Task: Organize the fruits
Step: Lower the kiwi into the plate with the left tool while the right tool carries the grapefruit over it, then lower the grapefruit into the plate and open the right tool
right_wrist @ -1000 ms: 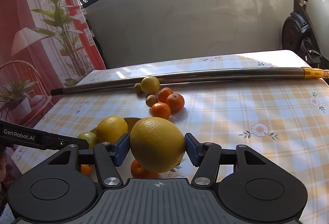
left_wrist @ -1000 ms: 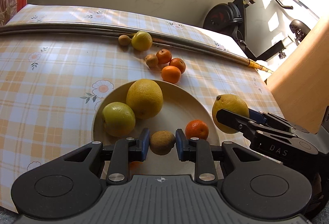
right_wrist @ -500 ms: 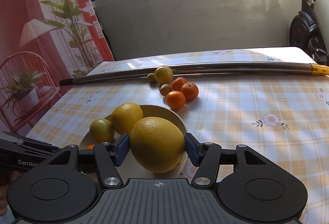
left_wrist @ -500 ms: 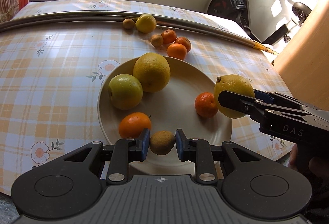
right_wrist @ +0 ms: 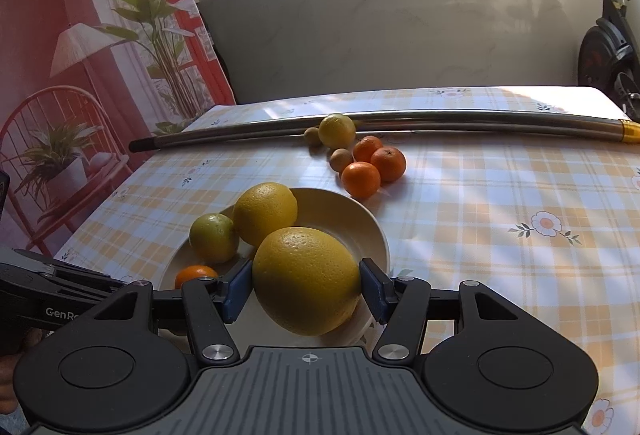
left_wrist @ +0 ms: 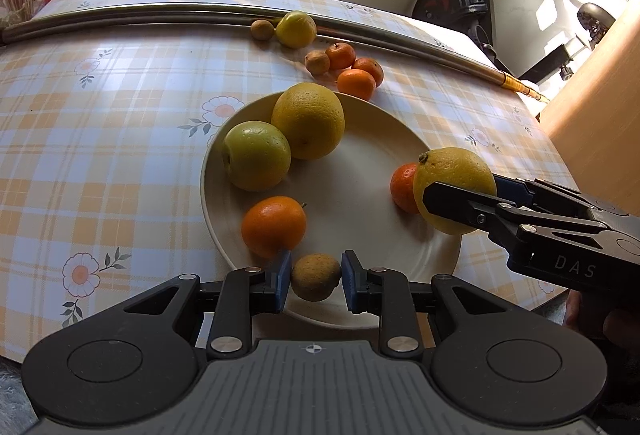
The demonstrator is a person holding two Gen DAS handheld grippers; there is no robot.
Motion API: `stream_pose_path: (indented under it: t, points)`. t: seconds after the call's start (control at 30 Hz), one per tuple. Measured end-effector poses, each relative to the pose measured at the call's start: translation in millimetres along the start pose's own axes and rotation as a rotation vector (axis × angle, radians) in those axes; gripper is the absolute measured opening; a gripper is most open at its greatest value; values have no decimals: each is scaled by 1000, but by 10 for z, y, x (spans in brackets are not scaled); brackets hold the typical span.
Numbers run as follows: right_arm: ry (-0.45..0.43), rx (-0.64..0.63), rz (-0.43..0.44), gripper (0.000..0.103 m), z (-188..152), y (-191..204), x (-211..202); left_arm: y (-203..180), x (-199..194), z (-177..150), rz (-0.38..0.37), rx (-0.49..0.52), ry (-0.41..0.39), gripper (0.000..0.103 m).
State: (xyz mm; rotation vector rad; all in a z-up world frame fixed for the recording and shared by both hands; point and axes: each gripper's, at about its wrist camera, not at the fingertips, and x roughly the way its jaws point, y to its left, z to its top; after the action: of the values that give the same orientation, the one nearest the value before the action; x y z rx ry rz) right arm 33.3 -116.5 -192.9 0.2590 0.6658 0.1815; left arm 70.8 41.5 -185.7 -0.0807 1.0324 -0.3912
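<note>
My left gripper (left_wrist: 314, 281) is shut on a small brown fruit (left_wrist: 313, 275), held over the near rim of a cream plate (left_wrist: 360, 155). The plate holds a green fruit (left_wrist: 256, 155), a large yellow citrus (left_wrist: 308, 120) and two tangerines (left_wrist: 274, 227) (left_wrist: 402, 187). My right gripper (right_wrist: 306, 289) is shut on a big yellow citrus (right_wrist: 306, 283) above the plate's right edge (right_wrist: 376, 231); its near finger (left_wrist: 460, 201) crosses that citrus (left_wrist: 452, 171) in the left wrist view. Whether either held fruit touches the plate I cannot tell.
Loose fruit lies beyond the plate: three tangerines (left_wrist: 356, 84), two small brown fruits (left_wrist: 317, 62) and a yellow-green one (left_wrist: 296, 29). A long metal pole (left_wrist: 160, 15) lies across the checked tablecloth (left_wrist: 100, 115). An exercise bike (left_wrist: 460, 3) stands past the table.
My left gripper has drawn back and sunk toward the plate's near rim, still holding the brown fruit; more of the plate shows. The right gripper has tilted slightly, its citrus still held.
</note>
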Motion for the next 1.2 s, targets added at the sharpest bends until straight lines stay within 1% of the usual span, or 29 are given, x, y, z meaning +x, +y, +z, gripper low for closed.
stream_pose_path:
  t: [0.17,0.33,0.57,0.73,1.0,1.2]
  points:
    - [18,-4,7,54,-31,20,27,20,12,-25,31,1,1,29]
    - [35,4,21,54,-29,30,62,61,2,-39,27,-8,-8,29]
    - [50,-74,63,54,125,159,201,71,-20,-44,26,-17,-19,29]
    - [75,-87,94,54,206,206,350,115,-65,-39,26,-39,-32,29]
    - [116,-98,100,54,201,218,532,271,-245,-35,21,-116,-85,30]
    - [138,-113,103,54,186,269,636,341,-376,6,30,-156,-142,30]
